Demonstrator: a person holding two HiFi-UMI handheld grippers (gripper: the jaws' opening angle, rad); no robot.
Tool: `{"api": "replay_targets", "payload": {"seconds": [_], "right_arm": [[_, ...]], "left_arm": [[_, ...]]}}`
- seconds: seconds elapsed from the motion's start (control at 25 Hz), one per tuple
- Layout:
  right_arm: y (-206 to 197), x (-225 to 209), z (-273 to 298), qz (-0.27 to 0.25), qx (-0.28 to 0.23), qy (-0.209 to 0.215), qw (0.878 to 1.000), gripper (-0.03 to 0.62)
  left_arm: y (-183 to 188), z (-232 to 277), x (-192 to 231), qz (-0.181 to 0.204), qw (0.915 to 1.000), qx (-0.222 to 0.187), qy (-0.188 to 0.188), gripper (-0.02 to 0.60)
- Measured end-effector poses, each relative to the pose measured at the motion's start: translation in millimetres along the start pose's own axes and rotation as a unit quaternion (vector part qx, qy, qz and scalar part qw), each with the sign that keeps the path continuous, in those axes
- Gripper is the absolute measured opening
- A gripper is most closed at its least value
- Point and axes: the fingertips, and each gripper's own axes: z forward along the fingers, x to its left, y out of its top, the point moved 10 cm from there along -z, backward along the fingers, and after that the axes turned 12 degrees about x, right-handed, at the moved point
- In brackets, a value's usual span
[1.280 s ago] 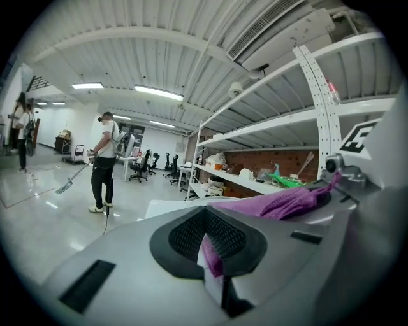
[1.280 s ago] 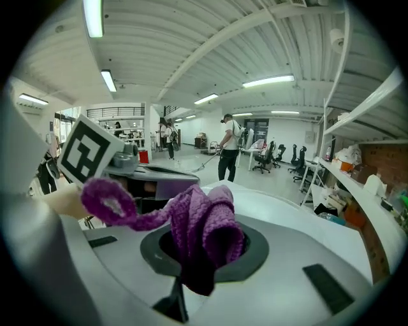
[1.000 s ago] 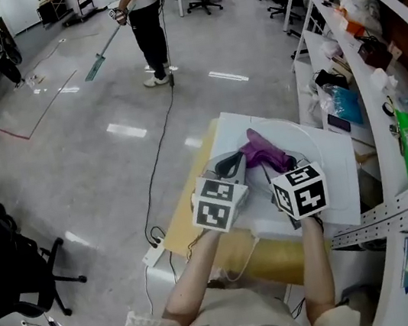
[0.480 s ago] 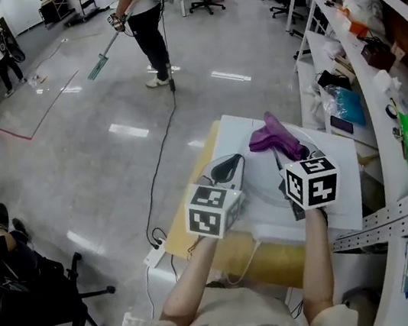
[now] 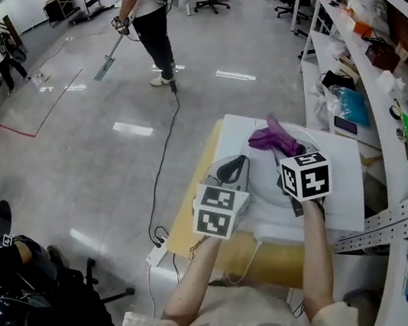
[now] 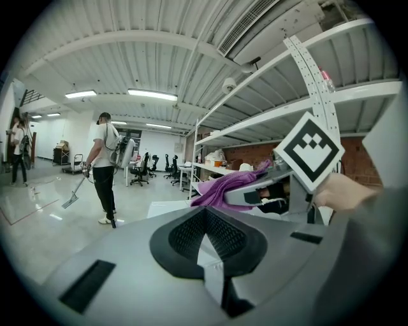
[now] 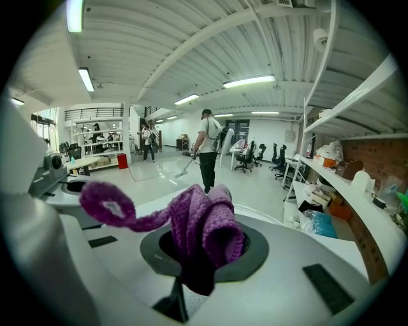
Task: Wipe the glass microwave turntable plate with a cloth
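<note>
A pale polished floor [image 5: 93, 146] fills most of the head view, and a person [image 5: 151, 20] with a long-handled mop stands on it well away from the work. White shelving [image 5: 363, 70] crowded with bags and boxes runs along the right side. Just beside it stands the white bench [image 5: 341, 197]. The glass turntable plate [image 5: 311, 142] lies flat on it, and only an arc of its clear rim shows past the grippers.

Both grippers hang over the bench, side by side and near each other. The left gripper [image 5: 235, 165] sits at the plate's left edge. In its own view the left gripper [image 6: 204, 216] has its jaws pressed together with nothing between them.

The right gripper [image 5: 280, 152] is over the plate and clenched on the purple cloth [image 5: 273, 137]. In the right gripper view the cloth [image 7: 205, 219] bulges up out of the shut jaws in a bunched fold — one loose strand curls away to the left. Whether the cloth touches the glass cannot be told.
</note>
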Motion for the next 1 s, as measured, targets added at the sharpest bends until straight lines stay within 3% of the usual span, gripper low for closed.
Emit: {"api": "replay_targets", "payload": {"seconds": [0.36,1.0], "right_arm": [[-26.3,26.1,-35.3,-0.023,0.004,0.041,0.999,0.067],[-75.1,68.9,-100.5,-0.025,-0.003,0.050,0.998,0.066]], "left_arm": [[-1.0,-0.2,-1.5,0.007,0.9999,0.008,0.011,0.002],[1.4,-4.8,2.8,0.000,0.9998,-0.005,0.020,0.002]]}}
